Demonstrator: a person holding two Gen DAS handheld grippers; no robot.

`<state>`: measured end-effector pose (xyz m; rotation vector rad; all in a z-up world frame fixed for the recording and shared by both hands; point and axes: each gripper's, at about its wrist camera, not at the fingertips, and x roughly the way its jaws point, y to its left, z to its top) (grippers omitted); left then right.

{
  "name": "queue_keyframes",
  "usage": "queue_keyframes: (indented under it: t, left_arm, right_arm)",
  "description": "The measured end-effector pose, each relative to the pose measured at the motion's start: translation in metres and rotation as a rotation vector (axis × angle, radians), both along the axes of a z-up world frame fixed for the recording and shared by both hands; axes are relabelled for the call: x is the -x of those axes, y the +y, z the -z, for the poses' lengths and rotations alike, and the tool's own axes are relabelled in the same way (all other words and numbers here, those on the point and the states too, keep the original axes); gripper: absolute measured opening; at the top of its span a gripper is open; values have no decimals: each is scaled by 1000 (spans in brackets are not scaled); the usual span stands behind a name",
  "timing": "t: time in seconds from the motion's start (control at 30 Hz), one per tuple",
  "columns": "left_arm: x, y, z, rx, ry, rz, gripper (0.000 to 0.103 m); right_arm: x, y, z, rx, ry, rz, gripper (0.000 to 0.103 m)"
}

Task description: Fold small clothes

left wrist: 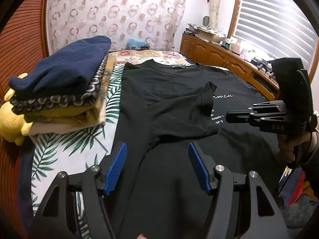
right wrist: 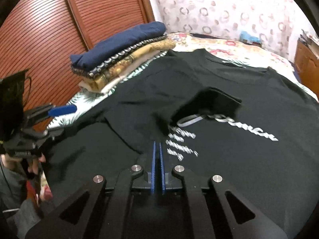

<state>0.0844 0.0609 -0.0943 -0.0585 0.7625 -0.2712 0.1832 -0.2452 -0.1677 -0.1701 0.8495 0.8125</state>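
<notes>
Behind our work we see a bedroom with circle-patterned wallpaper [left wrist: 119, 10], a slatted wooden door [right wrist: 59, 20] and a bed [left wrist: 65, 149] covered in a palm-leaf sheet. Our left gripper [left wrist: 157, 165] hovers over the near edge of the black T-shirt [left wrist: 179, 83], its blue pads standing apart with only flat cloth beneath them, gripping nothing. Our right gripper [right wrist: 157, 149] has its pads pressed together; its tips lie at the edge of the folded-over cloth, though with the blur we cannot tell whether any fabric is pinched between them. Spread across the middle of the bed, the T-shirt has one sleeve [left wrist: 207, 97] flipped inward over the white lettering [right wrist: 245, 129] on its chest. Further out, on the far left of the bed, sits a stack of folded clothes [left wrist: 59, 91], a navy piece on top, with a yellow plush toy [left wrist: 12, 123] just beside it.
</notes>
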Motion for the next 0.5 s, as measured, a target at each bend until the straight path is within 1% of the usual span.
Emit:
queue_keyframes:
  t: [0.03, 0.07, 0.1, 0.17, 0.2, 0.27, 0.33, 0.4, 0.5]
  left_arm:
    - [-2, 0, 0, -2, 1, 3, 64]
    - [-7, -3, 0, -6, 4, 6, 64]
    - [-10, -4, 0, -10, 7, 7, 64]
    - [-18, -8, 1, -19, 15, 12, 64]
    - [-21, -9, 2, -23, 19, 15, 64]
    - [-30, -15, 4, -34, 31, 21, 64]
    - [-35, -18, 6, -39, 43, 25, 64]
    - [-41, -23, 9, -47, 55, 32, 64]
    - [-47, -29, 12, -56, 73, 39, 64]
  right_arm:
    - [0, -4, -1, -2, -2, 6, 4]
    - [-2, -8, -2, 0, -15, 15, 11]
    - [-7, -11, -3, 8, -30, 37, 15]
    - [-20, -19, -5, 7, -45, 86, 25]
    - [-27, -23, -7, 11, -62, 105, 28]
    - [-43, -28, -8, 41, -103, 144, 30]
    - [-60, -30, -4, 69, -109, 159, 30]
    - [-78, -27, 2, 107, -96, 159, 30]
    - [-95, -18, 7, 140, -111, 127, 30]
